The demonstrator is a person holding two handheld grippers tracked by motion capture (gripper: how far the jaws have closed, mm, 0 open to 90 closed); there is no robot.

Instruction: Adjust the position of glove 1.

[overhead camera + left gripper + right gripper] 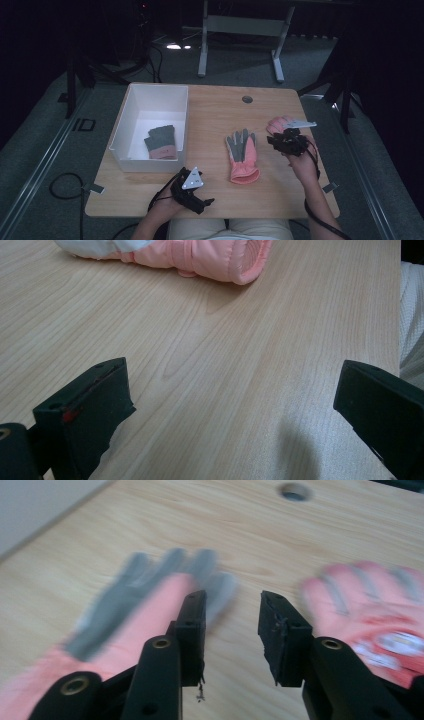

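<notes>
Right gripper (232, 625) partly spread, nothing between jaws, poised over wooden table (210, 115) between two gloves. Grey-and-pink glove (242, 156) flat at table centre, palm up; second pink glove (278, 123) just beyond right gripper. Left gripper (235, 405) spread wide, empty, low over near edge. Another glove pair (161, 142) inside white box (125, 125).

Bin (131, 107) at my surface's (215, 107) left, one glove (162, 142) inside it, second glove (242, 156) at centre, third glove (278, 123) right of it, beside my right tongs (280, 140), left tongs (209, 201) at bottom edge
</notes>
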